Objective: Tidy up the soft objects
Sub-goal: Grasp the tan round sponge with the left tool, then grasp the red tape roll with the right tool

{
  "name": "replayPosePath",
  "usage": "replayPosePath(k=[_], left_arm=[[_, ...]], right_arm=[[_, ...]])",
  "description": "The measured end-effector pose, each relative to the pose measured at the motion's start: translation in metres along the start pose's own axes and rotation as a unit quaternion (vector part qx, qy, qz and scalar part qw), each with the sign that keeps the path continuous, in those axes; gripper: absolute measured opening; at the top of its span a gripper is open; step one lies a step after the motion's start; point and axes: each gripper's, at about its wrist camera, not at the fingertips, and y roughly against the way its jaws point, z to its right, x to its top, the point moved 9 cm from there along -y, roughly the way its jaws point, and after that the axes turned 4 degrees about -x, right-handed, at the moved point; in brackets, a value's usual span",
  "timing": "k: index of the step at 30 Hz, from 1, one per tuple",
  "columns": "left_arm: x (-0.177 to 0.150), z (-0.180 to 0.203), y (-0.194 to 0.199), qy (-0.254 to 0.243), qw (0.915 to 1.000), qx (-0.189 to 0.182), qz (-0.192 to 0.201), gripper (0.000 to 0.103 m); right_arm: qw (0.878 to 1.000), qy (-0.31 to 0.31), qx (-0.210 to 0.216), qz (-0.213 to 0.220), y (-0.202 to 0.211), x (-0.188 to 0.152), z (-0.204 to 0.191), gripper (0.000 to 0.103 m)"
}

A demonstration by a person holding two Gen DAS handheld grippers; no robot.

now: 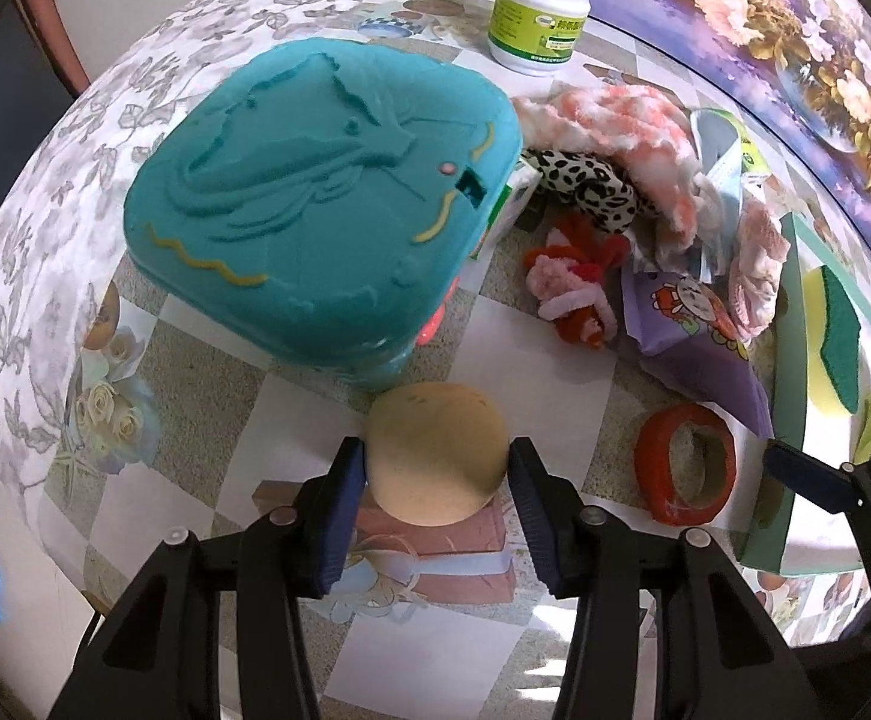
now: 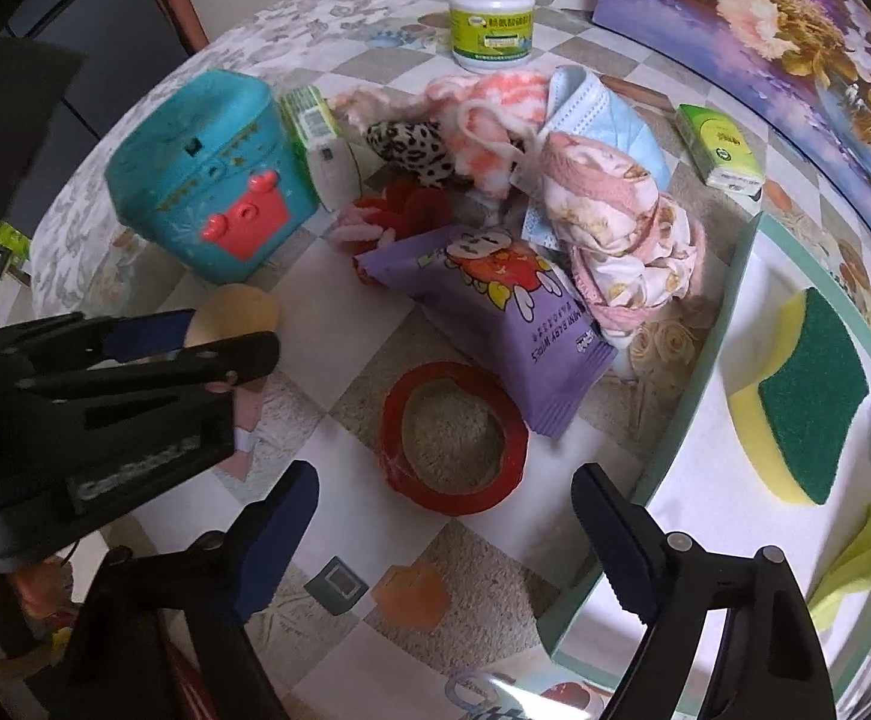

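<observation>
My left gripper (image 1: 437, 459) is shut on a tan round sponge puff (image 1: 438, 453), just in front of the teal toy case (image 1: 315, 198); it also shows in the right wrist view (image 2: 219, 336) with the puff (image 2: 237, 312). My right gripper (image 2: 444, 516) is open and empty, just in front of a red tape roll (image 2: 453, 438). A white tray with a green rim (image 2: 729, 396) at the right holds a yellow-green sponge (image 2: 807, 396) and a green cloth (image 2: 861, 558). A pile of soft things lies behind: pink fluffy cloth (image 2: 495, 102), floral cloth (image 2: 621, 228), leopard fabric (image 2: 411, 144), face mask (image 2: 609, 114).
A purple wipes packet (image 2: 519, 312) lies beside the tape roll. A white bottle (image 2: 491, 12) stands at the back. A green tissue pack (image 2: 720, 144) lies at the right rear, before a flowered box (image 2: 765, 18). A red-pink yarn toy (image 1: 579, 282) lies by the case.
</observation>
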Motion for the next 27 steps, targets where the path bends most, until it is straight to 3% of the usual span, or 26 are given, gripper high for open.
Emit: replayPosePath(k=[18, 23, 27], left_arm=[[-0.001, 0.002, -0.003, -0.001, 1.0, -0.001, -0.003, 0.051], [-0.003, 0.003, -0.005, -0.002, 1.0, 0.001, -0.002, 0.051], [-0.004, 0.004, -0.006, -0.005, 1.0, 0.006, -0.002, 0.05]], right_arm=[[0.999, 0.026, -0.025, -0.01, -0.043, 0.011, -0.011, 0.08], [0.999, 0.028, -0.023, -0.001, -0.041, 0.017, -0.014, 0.064], [0.999, 0.026, -0.022, 0.0, -0.04, 0.02, -0.01, 0.057]])
